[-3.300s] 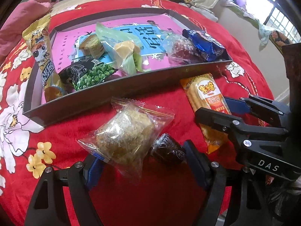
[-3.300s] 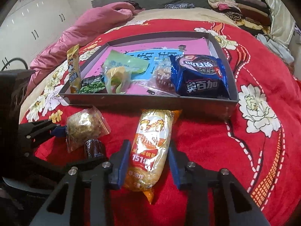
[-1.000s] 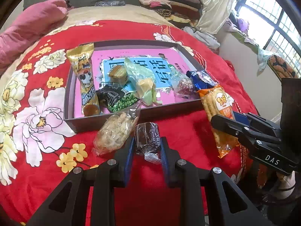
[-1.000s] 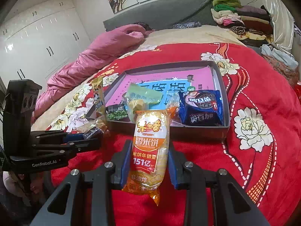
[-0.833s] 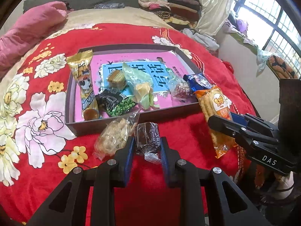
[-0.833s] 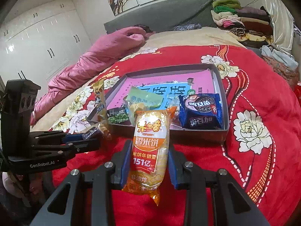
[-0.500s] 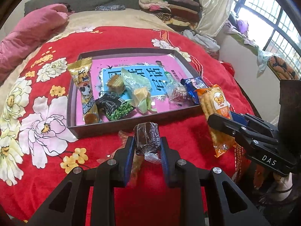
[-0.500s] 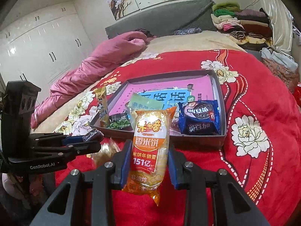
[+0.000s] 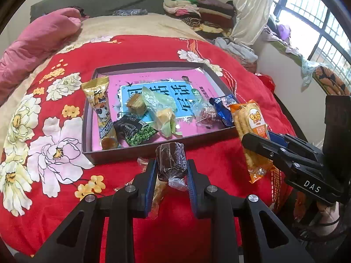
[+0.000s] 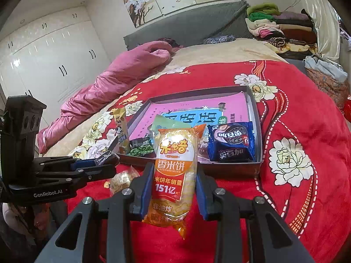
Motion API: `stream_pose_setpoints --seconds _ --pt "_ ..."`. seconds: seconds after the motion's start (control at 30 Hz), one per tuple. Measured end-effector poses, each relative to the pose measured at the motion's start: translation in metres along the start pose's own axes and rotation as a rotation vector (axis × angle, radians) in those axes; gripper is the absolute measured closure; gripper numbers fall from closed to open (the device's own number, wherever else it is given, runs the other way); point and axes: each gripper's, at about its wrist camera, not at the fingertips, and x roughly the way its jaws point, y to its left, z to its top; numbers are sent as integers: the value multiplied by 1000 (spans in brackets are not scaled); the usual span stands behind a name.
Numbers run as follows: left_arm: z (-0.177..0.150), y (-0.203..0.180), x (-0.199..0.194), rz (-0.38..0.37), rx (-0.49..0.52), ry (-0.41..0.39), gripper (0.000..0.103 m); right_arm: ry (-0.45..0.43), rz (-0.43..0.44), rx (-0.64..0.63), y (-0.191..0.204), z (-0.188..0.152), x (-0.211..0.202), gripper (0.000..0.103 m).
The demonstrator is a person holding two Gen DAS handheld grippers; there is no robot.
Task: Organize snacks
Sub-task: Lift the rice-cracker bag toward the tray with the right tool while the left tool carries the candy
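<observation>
Where its label shows, the rice cracker pack (image 10: 173,173) reads "香米饼" and "151亿".

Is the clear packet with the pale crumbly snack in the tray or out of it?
Out: the clear crumbly-snack packet lies on the red blanket, before the dark tray's near wall.

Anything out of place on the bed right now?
One snack: a clear-wrapped crumbly cake lies on the red bedspread outside the tray, below the left hand-held gripper. Everything else is in the tray or gripped.
</observation>
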Motion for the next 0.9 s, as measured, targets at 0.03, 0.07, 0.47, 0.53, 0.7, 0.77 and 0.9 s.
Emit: stream_pose_setpoints --seconds 0.03,0.07,0.47,0.53,0.7,0.77,0.9 --pt "0 0 0 1 0 -1 76 -1 2 1 0 0 0 68" --pt "1 0 -1 2 0 -3 76 -2 2 2 0 1 0 68" --pt "4 5 -6 13 -16 -28 76 -25 -3 14 -3 4 -4 68" --pt "6 7 -7 16 -22 -33 76 -30 -4 19 -4 4 -4 68" --pt "9 14 -7 21 -42 -42 76 -46 -6 24 -5 6 -6 68" --pt "11 18 -8 25 -51 -46 76 -51 -5 24 -5 6 -6 68" --pt "14 24 -10 35 -72 -56 76 -69 -1 20 -4 8 -7 68"
